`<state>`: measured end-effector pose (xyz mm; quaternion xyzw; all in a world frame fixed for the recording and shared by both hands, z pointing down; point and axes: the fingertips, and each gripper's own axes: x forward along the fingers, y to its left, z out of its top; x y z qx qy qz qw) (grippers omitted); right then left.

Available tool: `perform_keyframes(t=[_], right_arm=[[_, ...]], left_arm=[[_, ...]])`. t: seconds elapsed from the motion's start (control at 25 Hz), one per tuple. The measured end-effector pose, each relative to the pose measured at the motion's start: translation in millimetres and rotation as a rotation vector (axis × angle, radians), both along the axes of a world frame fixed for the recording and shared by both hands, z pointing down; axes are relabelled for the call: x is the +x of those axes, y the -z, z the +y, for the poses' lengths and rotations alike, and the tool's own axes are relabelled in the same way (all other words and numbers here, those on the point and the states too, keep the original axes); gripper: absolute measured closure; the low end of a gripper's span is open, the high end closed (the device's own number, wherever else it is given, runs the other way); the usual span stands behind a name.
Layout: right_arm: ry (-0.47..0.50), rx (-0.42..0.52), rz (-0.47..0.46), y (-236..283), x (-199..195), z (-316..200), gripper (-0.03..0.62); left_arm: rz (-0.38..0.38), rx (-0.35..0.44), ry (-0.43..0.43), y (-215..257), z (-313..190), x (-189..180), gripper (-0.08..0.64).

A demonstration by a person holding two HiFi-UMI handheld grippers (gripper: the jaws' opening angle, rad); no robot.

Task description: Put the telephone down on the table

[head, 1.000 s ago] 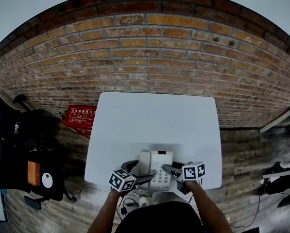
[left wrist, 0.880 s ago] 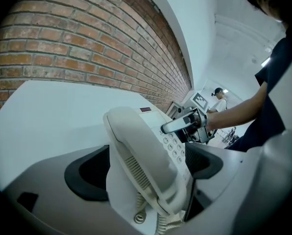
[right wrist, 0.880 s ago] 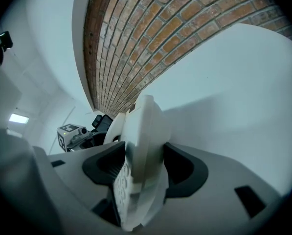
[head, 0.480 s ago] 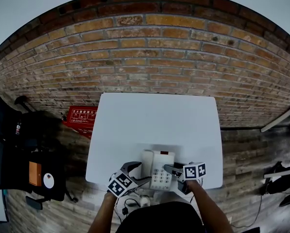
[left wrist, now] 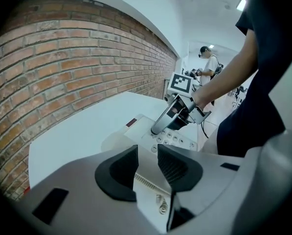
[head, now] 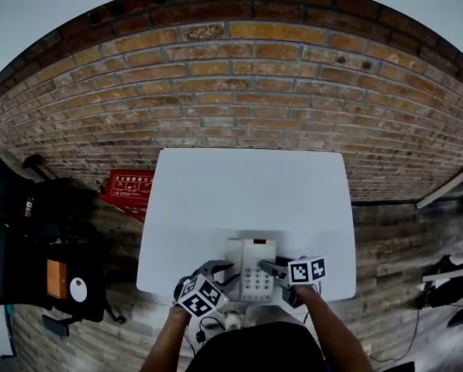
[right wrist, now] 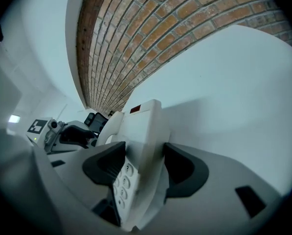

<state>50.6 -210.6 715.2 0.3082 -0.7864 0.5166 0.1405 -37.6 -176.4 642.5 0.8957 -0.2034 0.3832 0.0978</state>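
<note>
A white push-button telephone [head: 250,263] lies at the near edge of the white table [head: 247,192]; I cannot tell whether it rests fully on the top. My left gripper [head: 222,274] is at its left side. In the left gripper view the jaws [left wrist: 148,163] are closing, and the phone's white edge [left wrist: 146,180] fills the gap between the pads. My right gripper [head: 269,270] holds the phone's right side. Its pads [right wrist: 143,163] stand wide, one over the keypad [right wrist: 123,177] and one under the base.
A brick wall [head: 231,84] runs behind the table. A red box [head: 129,186] lies on the wooden floor at the left, beside black chairs and bags [head: 29,246]. A cable [head: 208,324] hangs below the table's near edge. A person [left wrist: 208,62] stands far off.
My left gripper moved in to the phone's left side and its jaws narrowed from wide open onto the edge. The right gripper and phone barely shifted.
</note>
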Motion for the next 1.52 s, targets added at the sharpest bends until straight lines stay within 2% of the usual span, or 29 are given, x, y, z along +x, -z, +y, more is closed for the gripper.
perform_keyframes(t=[0.12,0.44,0.76,1.08,1.28,1.52], right_arm=[[0.009,-0.001,0.016,-1,1,1,0.345],[-0.002,0.010,0.022,0,0,0,0.345],[-0.024,0.035,0.027,5,8,0,0.354],[-0.057,0.099,0.024,22,16,-5,0.396],[-0.070,0.142,0.064,29,25,-3,0.425],[-0.083,0.215,0.106,42,25,-1,0.506]], left_arm=[[-0.028,0.004,-0.005,-7,3,-1,0.453],[-0.020,0.030,0.030,-9,-1,-4,0.503],[-0.051,0.047,0.041,-9,-4,-2,0.505],[-0.026,0.046,0.062,-10,-4,-3,0.505],[0.023,0.022,0.117,-11,-5,-5,0.508],[0.067,0.010,0.188,-10,-10,-8,0.522]])
